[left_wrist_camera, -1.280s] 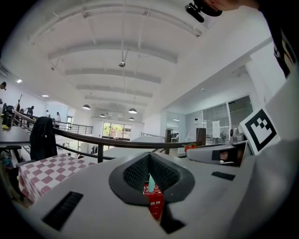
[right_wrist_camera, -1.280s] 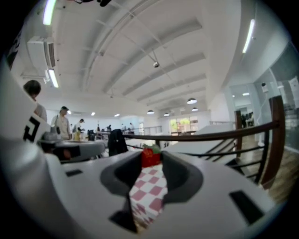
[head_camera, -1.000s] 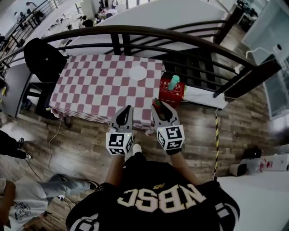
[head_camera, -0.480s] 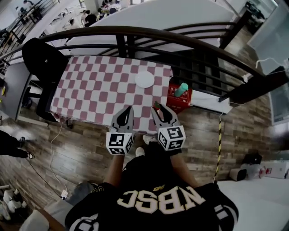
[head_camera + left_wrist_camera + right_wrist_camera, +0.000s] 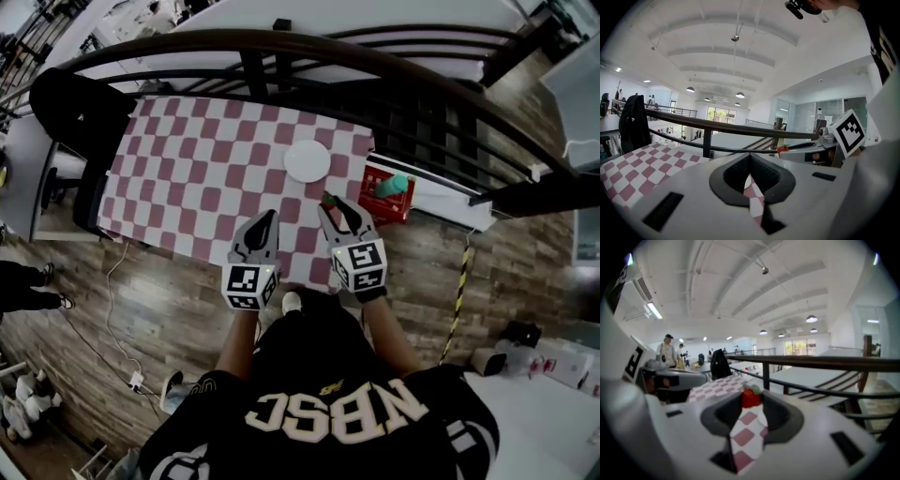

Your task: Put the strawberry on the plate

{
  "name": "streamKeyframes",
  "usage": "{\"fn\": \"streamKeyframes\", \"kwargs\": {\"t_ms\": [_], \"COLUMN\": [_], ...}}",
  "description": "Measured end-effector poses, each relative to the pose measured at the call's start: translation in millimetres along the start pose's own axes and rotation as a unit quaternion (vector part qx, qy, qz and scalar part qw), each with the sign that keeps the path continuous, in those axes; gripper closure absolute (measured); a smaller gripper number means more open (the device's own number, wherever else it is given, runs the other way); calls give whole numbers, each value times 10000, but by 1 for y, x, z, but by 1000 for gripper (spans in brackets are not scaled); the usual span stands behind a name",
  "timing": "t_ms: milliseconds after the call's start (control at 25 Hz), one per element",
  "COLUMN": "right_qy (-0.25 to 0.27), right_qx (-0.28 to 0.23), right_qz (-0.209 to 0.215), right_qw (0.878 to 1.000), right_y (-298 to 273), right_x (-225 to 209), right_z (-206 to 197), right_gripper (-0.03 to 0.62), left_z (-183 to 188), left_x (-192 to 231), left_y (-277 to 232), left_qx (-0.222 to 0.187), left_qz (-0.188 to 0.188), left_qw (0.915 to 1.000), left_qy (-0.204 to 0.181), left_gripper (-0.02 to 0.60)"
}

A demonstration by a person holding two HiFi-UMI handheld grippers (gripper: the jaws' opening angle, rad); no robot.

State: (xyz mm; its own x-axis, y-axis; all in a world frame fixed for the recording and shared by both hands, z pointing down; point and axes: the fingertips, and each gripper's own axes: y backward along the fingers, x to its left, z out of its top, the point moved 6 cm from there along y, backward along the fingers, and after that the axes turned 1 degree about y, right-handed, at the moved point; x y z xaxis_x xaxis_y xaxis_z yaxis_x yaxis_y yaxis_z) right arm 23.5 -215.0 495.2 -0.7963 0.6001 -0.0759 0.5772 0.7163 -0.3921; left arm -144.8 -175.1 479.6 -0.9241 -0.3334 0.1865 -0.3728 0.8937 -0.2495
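Strawberry [image 5: 329,200] pinched at the tips of the right gripper [image 5: 330,204], up in the air over the checked tablecloth [image 5: 187,178].

In the head view the white plate [image 5: 307,161] lies bare on the cloth at about 11 o'clock from the berry, near but apart. A red box [image 5: 389,192] sits at 3 o'clock beside the table. The left gripper [image 5: 270,217] hovers at 9 o'clock, its tips together on nothing.

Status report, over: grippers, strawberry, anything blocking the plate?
Left gripper shut, empty. Right gripper shut on strawberry, held over the checkered table. Plate just ahead, nothing on it; nothing seen in between.
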Motion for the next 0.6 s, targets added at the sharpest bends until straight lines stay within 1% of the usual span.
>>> {"fn": "streamKeyframes", "kwargs": {"t_ms": [160, 360, 480, 600], "right_qy": [164, 250, 198, 166], "right_qx": [303, 647, 947, 1229], "right_qz": [121, 288, 389, 459], "right_qw": [9993, 9972, 9945, 9912], "right_y": [-41, -98, -133, -160], "right_x": [-35, -67, -77, -77], "right_z": [-10, -35, -52, -76], "right_gripper": [451, 451, 451, 451], "left_z": [-15, -36, -50, -69], "left_x": [17, 34, 44, 53], "left_y": [-36, -80, -105, -119], "left_qx": [266, 457, 596, 813], "left_qz": [52, 98, 85, 132], "left_qw": [9996, 9989, 9981, 9964], "left_qy": [26, 92, 114, 184], "left_gripper": [572, 572, 572, 572]}}
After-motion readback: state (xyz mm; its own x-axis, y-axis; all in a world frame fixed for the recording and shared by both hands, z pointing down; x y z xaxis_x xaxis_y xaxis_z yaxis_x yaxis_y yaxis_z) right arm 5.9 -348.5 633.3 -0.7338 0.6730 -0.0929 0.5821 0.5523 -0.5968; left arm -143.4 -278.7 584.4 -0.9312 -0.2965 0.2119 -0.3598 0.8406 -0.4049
